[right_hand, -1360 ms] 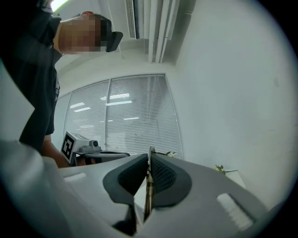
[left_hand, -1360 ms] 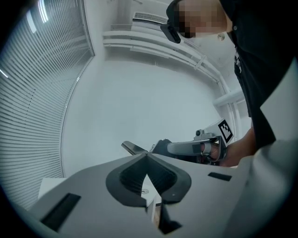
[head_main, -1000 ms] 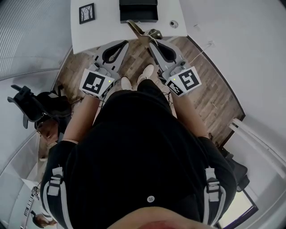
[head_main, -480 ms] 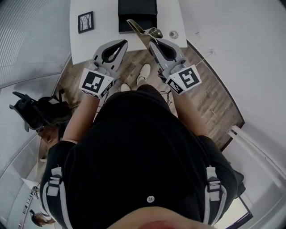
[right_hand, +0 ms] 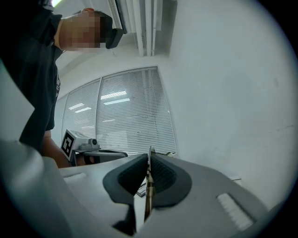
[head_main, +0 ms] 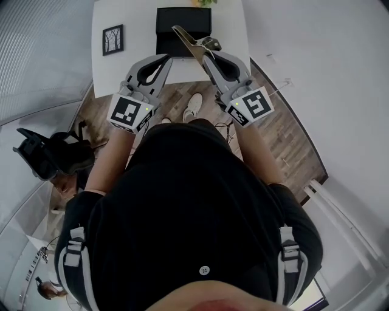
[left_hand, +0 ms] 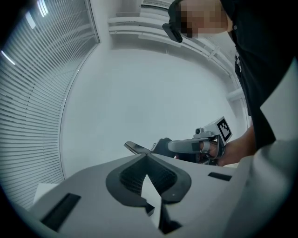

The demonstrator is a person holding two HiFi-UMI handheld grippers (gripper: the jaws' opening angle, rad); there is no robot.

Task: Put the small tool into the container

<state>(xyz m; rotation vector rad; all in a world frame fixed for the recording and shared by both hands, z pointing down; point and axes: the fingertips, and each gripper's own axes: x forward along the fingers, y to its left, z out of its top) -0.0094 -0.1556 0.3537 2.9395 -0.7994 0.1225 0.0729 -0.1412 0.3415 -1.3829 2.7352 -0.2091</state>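
Observation:
My right gripper (head_main: 206, 56) is shut on the small tool (head_main: 189, 39), a thin brass-and-grey metal piece that sticks out up and left from the jaws. Its far end lies over the front edge of the black container (head_main: 184, 21) on the white table (head_main: 231, 18). In the right gripper view the tool (right_hand: 149, 186) shows edge-on between the dark pads. My left gripper (head_main: 163, 59) hovers beside it at the table's near edge, left of the container, shut with nothing in it. The left gripper view looks at a bare wall and shows the tool (left_hand: 135, 148) sideways.
A small framed picture (head_main: 112, 39) lies on the table left of the container. Below the table edge is wooden floor with the person's shoes (head_main: 193, 104). A black chair (head_main: 42, 152) stands at the left. Window blinds (right_hand: 130, 111) and white walls surround the spot.
Both grippers have come closer to the table. The tool's tip, short of the container a second ago, now overlaps its front edge. The grip on the tool is unchanged.

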